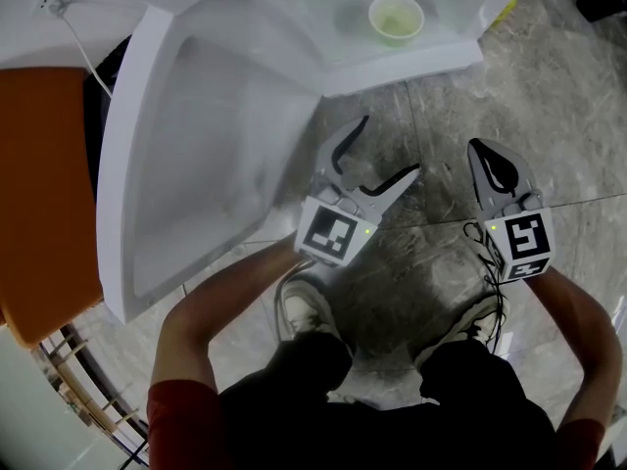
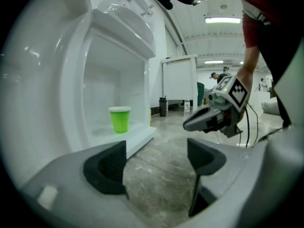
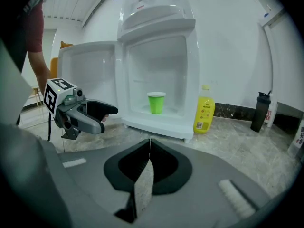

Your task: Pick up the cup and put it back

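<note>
Left gripper (image 1: 390,145), jaws wide & empty, sits nearer the upright green cup (image 1: 396,18) inside the open mini-fridge (image 1: 402,69), ahead, left of its aim; right gripper (image 1: 485,160) closed, empty.

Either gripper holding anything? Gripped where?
Nothing held. Left gripper open, right gripper shut and empty; the green plastic cup stands inside the open white fridge.

A green cup (image 3: 156,102) is carried upright on the bottom shelf (image 3: 137,111) of a white fridge (image 3: 191,56). The fridge, a yellow bottle (image 3: 204,110) and a dark bottle (image 3: 259,111) are borne by the marble floor (image 3: 247,142).
</note>
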Demonstrator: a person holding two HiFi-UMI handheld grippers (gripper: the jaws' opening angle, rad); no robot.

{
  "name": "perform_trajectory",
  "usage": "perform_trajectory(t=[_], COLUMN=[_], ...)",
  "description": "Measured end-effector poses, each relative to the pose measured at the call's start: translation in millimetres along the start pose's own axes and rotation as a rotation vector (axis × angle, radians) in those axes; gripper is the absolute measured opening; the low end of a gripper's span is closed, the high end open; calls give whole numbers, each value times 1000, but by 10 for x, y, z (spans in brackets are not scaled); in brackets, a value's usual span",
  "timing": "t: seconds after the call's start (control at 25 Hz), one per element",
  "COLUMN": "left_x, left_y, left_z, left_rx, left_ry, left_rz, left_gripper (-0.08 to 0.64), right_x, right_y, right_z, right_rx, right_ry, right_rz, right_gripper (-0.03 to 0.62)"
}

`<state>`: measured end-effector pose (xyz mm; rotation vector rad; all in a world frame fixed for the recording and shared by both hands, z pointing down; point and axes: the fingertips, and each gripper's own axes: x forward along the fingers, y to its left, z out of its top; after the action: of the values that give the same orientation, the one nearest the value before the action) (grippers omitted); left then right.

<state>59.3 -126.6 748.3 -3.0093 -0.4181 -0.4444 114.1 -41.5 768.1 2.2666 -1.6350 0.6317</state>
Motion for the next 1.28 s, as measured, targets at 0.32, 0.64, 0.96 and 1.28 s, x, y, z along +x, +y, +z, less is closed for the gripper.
perform_trajectory(t=[0.32,0.64,0.96,1.28], left_x=[12,61,75,99], left_y=[16,18,26,74], left_z=[-46,-24,46,68], left_rx=[-2,-6,-16,-11], left_ry=[11,8,-20,-28], left_rz=[-1,0,8,40], left_gripper=[388,320,154,0], right_x=[-12,-28,-23,-7], right_y=[13,-23,-48,-80], right_z=[-54,-81,-85,-89], right_rx=[-5,-4,12,22], right_ry=[28,43,29,19], right_rz=[3,-3,-6,-9], right_gripper=[3,3,2,3])
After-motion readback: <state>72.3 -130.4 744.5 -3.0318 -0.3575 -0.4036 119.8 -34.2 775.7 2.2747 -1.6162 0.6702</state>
